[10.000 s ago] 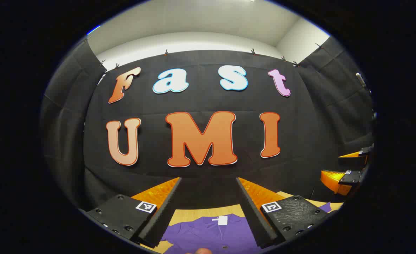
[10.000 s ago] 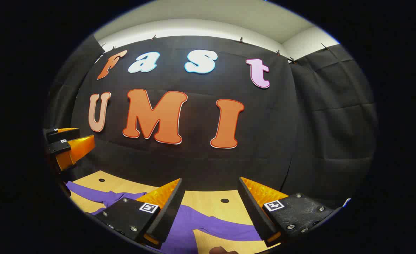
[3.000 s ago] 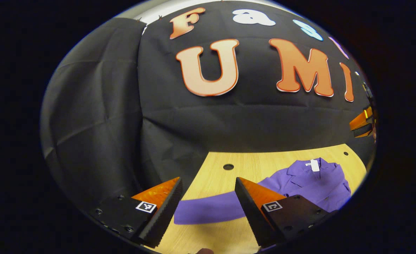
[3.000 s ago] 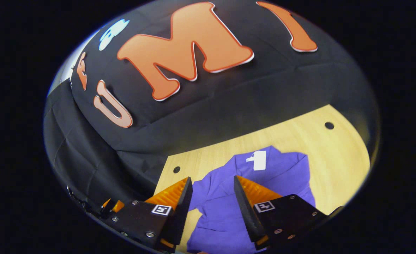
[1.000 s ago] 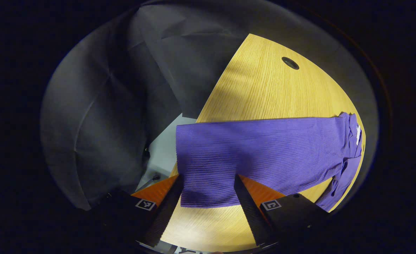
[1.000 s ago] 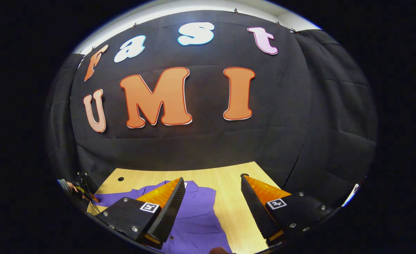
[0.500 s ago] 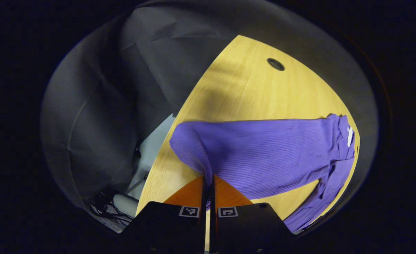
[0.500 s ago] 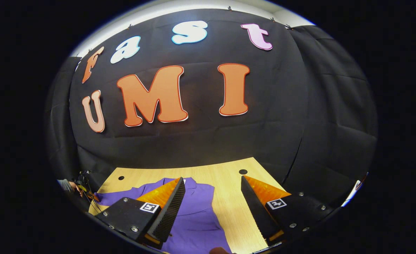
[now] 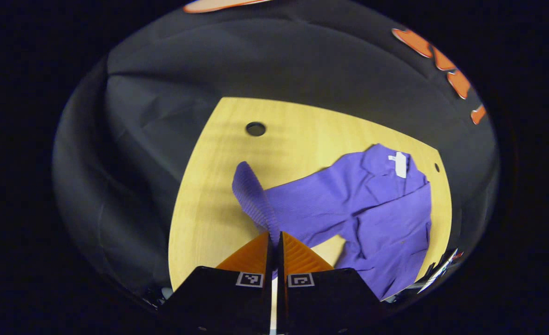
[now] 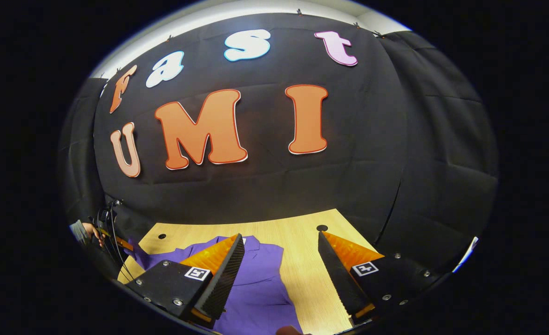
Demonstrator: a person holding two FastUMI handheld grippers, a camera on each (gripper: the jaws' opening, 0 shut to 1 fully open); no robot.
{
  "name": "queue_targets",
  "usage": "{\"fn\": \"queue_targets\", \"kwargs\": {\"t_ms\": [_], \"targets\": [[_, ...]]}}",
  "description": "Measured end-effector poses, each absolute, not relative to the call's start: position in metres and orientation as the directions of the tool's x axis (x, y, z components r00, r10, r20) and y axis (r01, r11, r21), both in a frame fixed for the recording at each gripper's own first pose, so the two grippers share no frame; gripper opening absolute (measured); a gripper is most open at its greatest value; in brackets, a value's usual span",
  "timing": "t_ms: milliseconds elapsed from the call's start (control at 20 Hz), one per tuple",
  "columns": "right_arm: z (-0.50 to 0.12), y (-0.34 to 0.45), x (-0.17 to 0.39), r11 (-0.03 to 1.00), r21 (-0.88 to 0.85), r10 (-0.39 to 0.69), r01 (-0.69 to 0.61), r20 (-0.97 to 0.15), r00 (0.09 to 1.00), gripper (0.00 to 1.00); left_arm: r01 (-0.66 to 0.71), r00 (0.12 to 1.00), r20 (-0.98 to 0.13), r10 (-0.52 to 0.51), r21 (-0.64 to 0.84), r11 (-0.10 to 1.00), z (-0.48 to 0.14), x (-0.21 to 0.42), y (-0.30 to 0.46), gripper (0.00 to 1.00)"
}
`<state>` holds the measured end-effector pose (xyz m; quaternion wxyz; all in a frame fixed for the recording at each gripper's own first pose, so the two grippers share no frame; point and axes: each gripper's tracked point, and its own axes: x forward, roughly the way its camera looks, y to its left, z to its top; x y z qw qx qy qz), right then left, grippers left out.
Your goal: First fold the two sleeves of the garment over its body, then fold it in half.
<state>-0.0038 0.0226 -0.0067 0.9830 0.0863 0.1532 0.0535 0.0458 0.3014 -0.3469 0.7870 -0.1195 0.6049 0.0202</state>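
Note:
A purple ribbed garment [image 9: 381, 218] with a white neck tag lies on the light wooden table [image 9: 209, 186]. My left gripper [image 9: 274, 238] is shut on the cuff end of one sleeve [image 9: 255, 200], which rises off the table towards the fingers. In the right gripper view the garment [image 10: 260, 284] lies below my right gripper [image 10: 279, 251], which hangs open above it with nothing between its fingers. The left gripper [image 10: 109, 230] and the hand holding it show small at that view's left edge.
The table has round holes near its far corners [image 9: 255, 129] [image 10: 321, 228]. Black cloth walls [image 10: 418, 163] close the booth on three sides. Bare wood lies right of the garment in the right gripper view.
Over the last second my left gripper closed on the sleeve cuff and lifted it, swinging towards the garment's body. The right gripper has stayed open and nearly still.

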Motion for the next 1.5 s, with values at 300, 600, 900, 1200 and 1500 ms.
{"fn": "queue_targets", "kwargs": {"t_ms": [300,600,900,1200,1500], "targets": [[-0.007,0.01,-0.005,0.972,0.223,0.139,-0.077,-0.276,0.951,0.95,0.043,0.33,-0.924,-0.192,-0.188,0.981,-0.295,0.101,0.193,0.05],[-0.014,-0.01,-0.007,0.963,0.26,0.137,-0.065,-0.27,0.953,0.95,0.212,0.328,-0.897,-0.295,-0.235,0.949,-0.263,0.127,0.084,0.05],[-0.023,-0.032,-0.011,0.954,0.298,0.13,-0.045,-0.272,0.953,0.94,0.334,0.294,-0.877,-0.38,-0.278,0.901,-0.244,0.14,-0.027,0.05],[-0.039,-0.052,-0.017,0.945,0.325,0.125,-0.025,-0.29,0.949,0.94,0.411,0.224,-0.884,-0.41,-0.296,0.862,-0.263,0.133,-0.113,0.05],[-0.056,-0.072,-0.016,0.938,0.347,0.136,-0.019,-0.318,0.938,0.94,0.437,0.162,-0.922,-0.351,-0.252,0.864,-0.31,0.118,-0.157,0.05]]}}
